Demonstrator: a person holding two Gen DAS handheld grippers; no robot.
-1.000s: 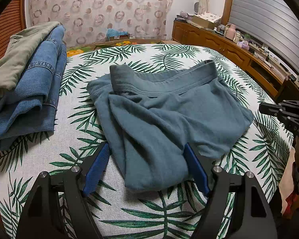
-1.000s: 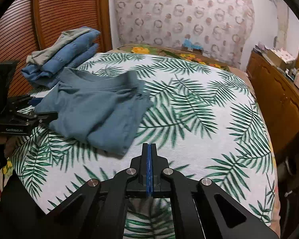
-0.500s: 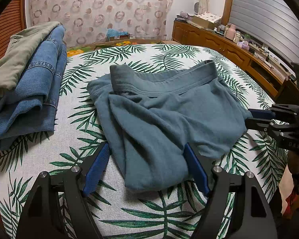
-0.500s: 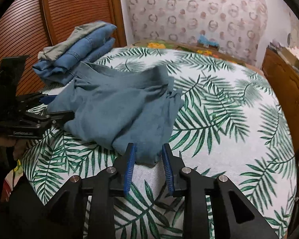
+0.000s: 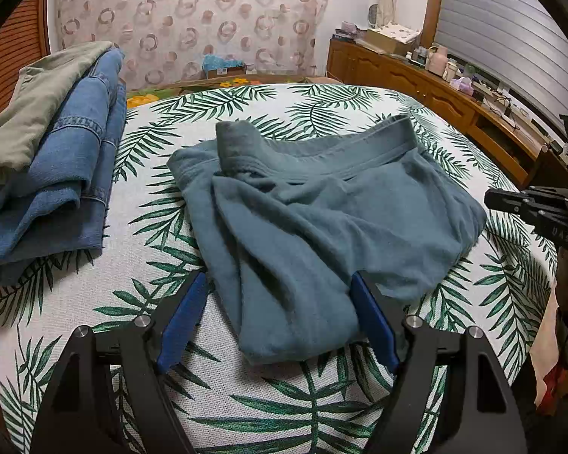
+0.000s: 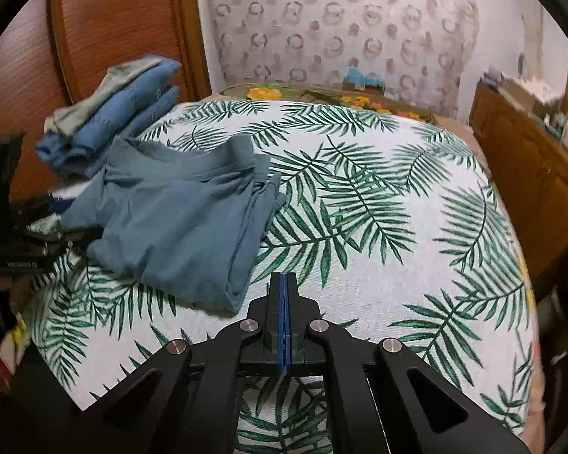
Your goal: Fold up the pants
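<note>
A pair of teal-grey pants (image 5: pixel 322 227) lies crumpled and partly folded on the leaf-print bed cover (image 5: pixel 246 408); it also shows in the right wrist view (image 6: pixel 178 227). My left gripper (image 5: pixel 278 287) is open, its blue pads on either side of the pants' near end, which lies between them. My right gripper (image 6: pixel 284 283) is shut and empty, just right of the pants' near corner. The right gripper shows at the right edge of the left wrist view (image 5: pixel 530 208), and the left gripper at the left edge of the right wrist view (image 6: pixel 38 242).
A stack of folded jeans and an olive garment (image 5: pixel 45 159) lies at the bed's left side by a wooden headboard (image 6: pixel 113 38). A wooden dresser (image 5: pixel 435 90) with clutter runs along the right. A patterned curtain (image 5: pixel 193 19) hangs behind the bed.
My right gripper opened near the pants' corner, then shut again with nothing in it and drew back to the right. The left gripper and the pants have stayed put.
</note>
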